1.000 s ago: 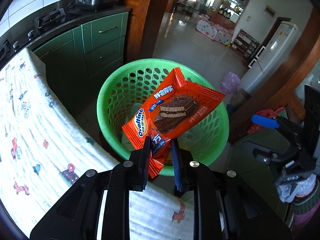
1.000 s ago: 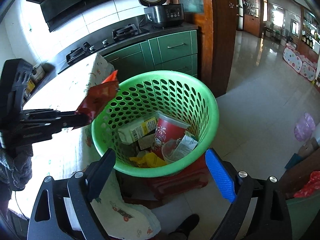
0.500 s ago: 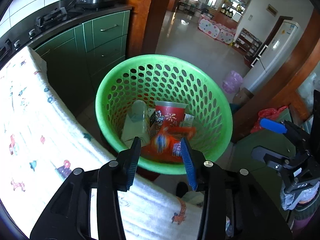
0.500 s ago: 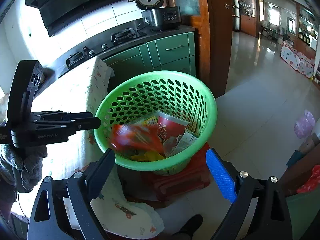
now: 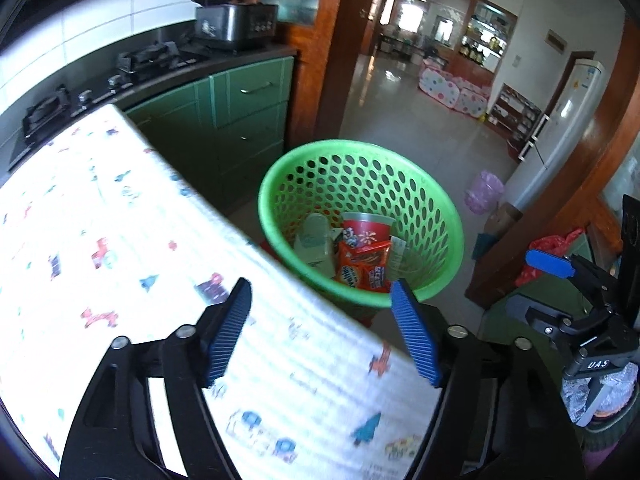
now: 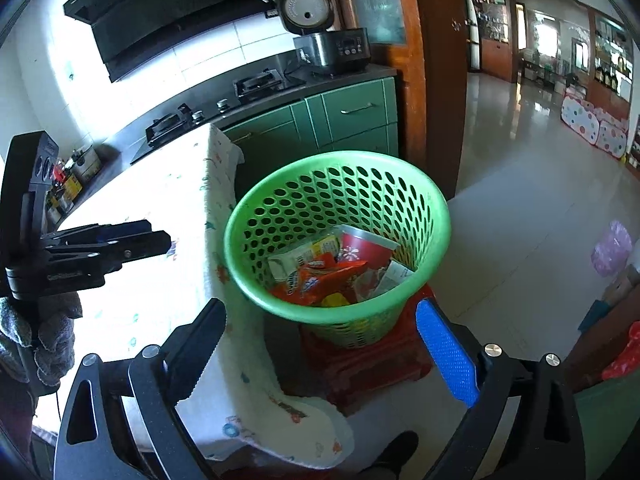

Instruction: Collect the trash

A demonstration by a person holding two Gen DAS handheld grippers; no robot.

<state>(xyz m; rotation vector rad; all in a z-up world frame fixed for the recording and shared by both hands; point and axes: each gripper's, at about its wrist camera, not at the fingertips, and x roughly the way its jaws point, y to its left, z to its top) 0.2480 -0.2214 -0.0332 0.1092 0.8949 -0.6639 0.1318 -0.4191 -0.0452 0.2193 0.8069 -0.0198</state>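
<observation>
A: Green perforated plastic basket (image 5: 360,216) sits on a red stool (image 6: 364,360) just beside the cloth-covered table (image 5: 120,240). Where is your wrapper?

B: Orange Ovaltine wrapper (image 5: 362,266) lies inside the basket, on top of the other trash, touching a red paper cup (image 5: 366,232) and next to a pale carton (image 5: 314,240). In the right wrist view the same wrapper (image 6: 316,276) lies across the middle of the heap, with a yellow scrap (image 6: 334,300) just below it.

A: State of your left gripper (image 5: 320,328)?

B: Released. Its blue-padded fingers (image 5: 228,328) stand wide apart with nothing between them, above the table's edge, the basket seen just beyond them.

A: And your right gripper (image 6: 320,356)?

B: Also spread wide and holding nothing; one blue pad (image 6: 446,352) faces the camera. It hangs near the table corner, with the basket between the fingers in view. Your left gripper (image 6: 156,236) shows side-on at the left of that view, over the patterned cloth (image 6: 160,280).
</observation>
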